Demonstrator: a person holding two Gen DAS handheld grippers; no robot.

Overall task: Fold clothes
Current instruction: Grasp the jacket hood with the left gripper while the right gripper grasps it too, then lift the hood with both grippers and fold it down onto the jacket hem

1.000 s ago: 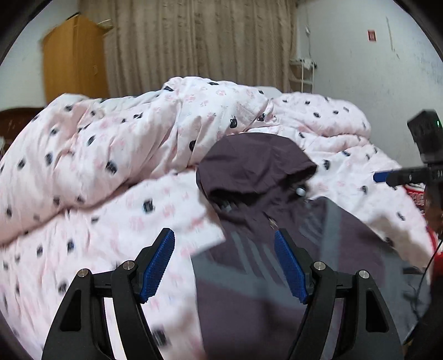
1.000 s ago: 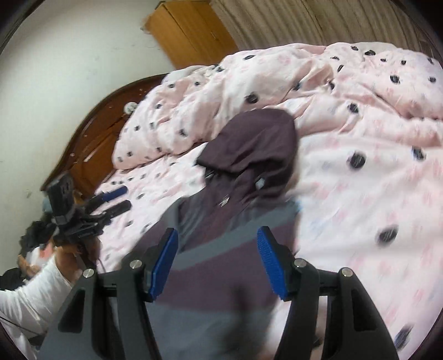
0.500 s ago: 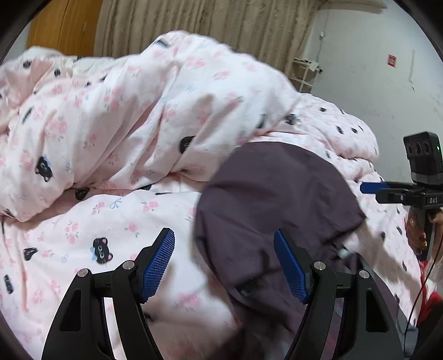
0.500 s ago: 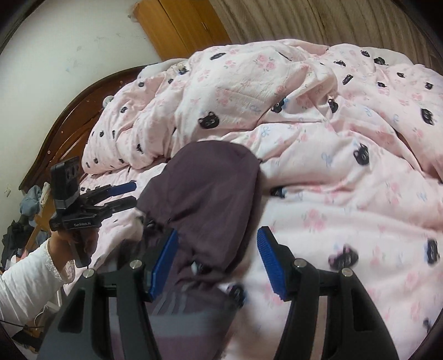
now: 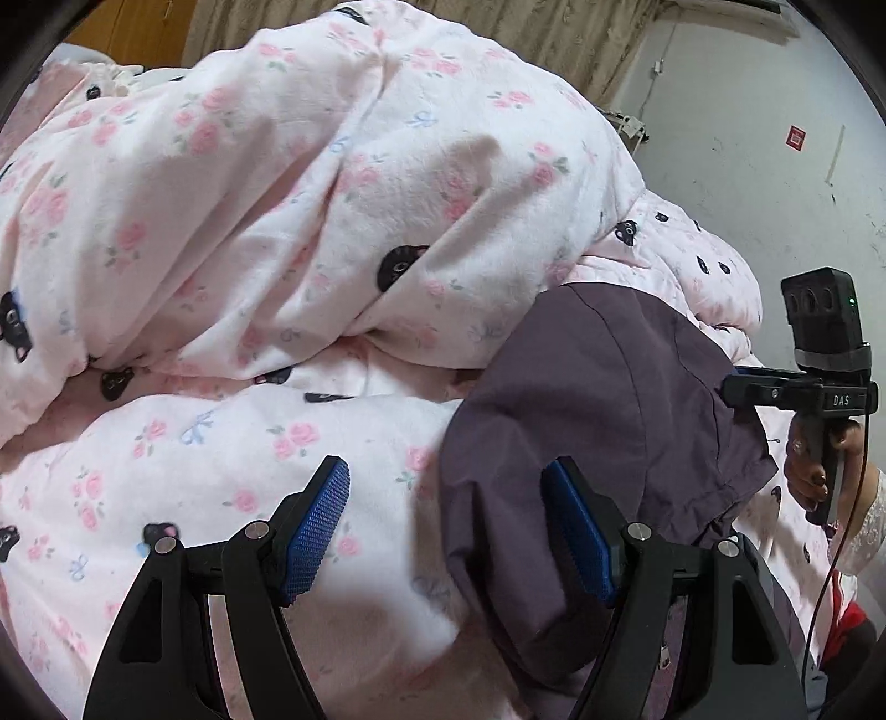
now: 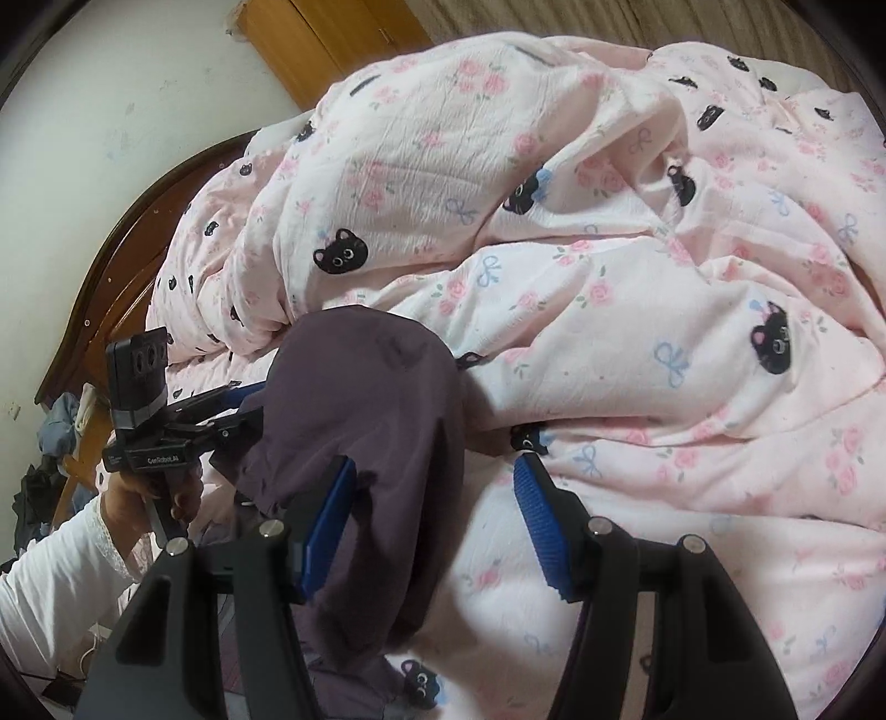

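So there's a dark purple hooded jacket (image 5: 598, 421) lying on the bed, on top of a pink duvet (image 5: 310, 210) printed with roses, bows and little black cat faces. The hood is the part you can really see, and everything else sits around it. The duvet is bunched up in a big heap just behind the hood, touching its far edge, and spreads out flat on both sides of it.

The left tongs (image 5: 446, 531) are spread fairly wide with nothing between the blue pads. The hood's left edge lies right under the gap, with one pad over the hood fabric and the other over bare duvet. Can't tell if the tips actually touch the cloth.

The right tongs (image 6: 434, 523) are in the same state, apart and holding nothing, sitting over the hood's right edge, one pad above the purple fabric and the other above the duvet.

Each camera catches the other tool on the far side of the hood, gripped by a hand (image 6: 149, 495) in a white lacy sleeve (image 6: 61, 559).

Beyond the hood past the duvet heap: a curtain (image 5: 554, 33), a wooden wardrobe (image 6: 310, 39) and the dark wood headboard (image 6: 116, 277).
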